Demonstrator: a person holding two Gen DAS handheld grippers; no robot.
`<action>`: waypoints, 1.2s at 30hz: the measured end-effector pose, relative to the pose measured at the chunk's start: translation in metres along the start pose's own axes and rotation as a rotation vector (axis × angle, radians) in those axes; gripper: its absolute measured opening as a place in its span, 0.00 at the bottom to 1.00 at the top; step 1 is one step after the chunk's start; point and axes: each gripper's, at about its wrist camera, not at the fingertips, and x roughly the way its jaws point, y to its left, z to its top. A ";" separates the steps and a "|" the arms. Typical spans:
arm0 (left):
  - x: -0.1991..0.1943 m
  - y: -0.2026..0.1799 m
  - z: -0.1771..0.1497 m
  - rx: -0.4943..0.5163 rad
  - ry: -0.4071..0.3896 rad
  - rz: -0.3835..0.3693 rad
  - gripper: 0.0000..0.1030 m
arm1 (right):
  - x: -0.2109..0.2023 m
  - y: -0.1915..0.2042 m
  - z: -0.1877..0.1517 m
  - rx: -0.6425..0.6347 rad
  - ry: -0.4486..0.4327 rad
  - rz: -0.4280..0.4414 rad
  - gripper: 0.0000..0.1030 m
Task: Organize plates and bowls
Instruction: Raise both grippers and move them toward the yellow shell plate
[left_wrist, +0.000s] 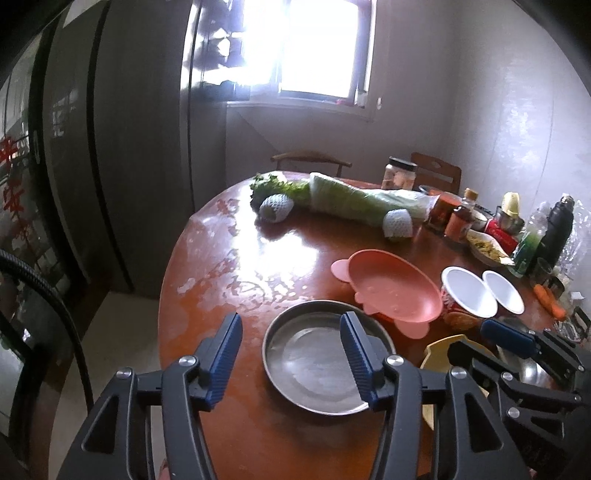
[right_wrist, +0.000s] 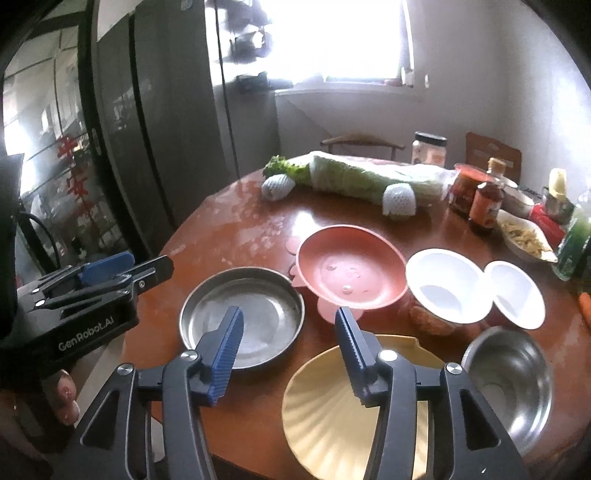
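1. While both tongs hang above the near edge of the round reddish-brown wooden surface (right_wrist: 236, 229), neither pinches anything: the left tongs (left_wrist: 291, 354) stand spread over the round shallow steel plate (left_wrist: 314, 369), and the right tongs (right_wrist: 290, 350) stand spread between that steel plate (right_wrist: 258, 314) and the yellow shell-shaped ribbed plate (right_wrist: 325, 413).
2. No earlier view is given, so only the spread stance can be told.
3. The steel plate lies flat near the near edge, left of the yellow plate, whose ribs fan out towards the near edge.
4. Just behind them sits the pink oval plastic dish with ear-shaped tabs (right_wrist: 351, 273), tilted, its long axis running left to right.
5. To its right stand two white paper bowls (right_wrist: 447, 284), touching, mouths up.
6. A round steel bowl (right_wrist: 513, 373) sits at the near right edge.
7. A long wrapped cabbage (right_wrist: 369, 177) lies along the far edge, leafy end pointing left.
8. Jars and bottles (right_wrist: 487, 203) crowd the far right edge.
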 end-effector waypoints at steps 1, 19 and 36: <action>-0.001 -0.002 0.000 0.003 -0.002 -0.004 0.53 | -0.004 -0.001 0.000 0.000 -0.008 -0.003 0.52; -0.038 -0.029 0.000 0.040 -0.045 -0.093 0.54 | -0.062 -0.024 -0.006 0.043 -0.061 -0.104 0.57; -0.028 -0.067 -0.028 0.119 0.056 -0.176 0.59 | -0.088 -0.055 -0.051 0.104 0.006 -0.162 0.58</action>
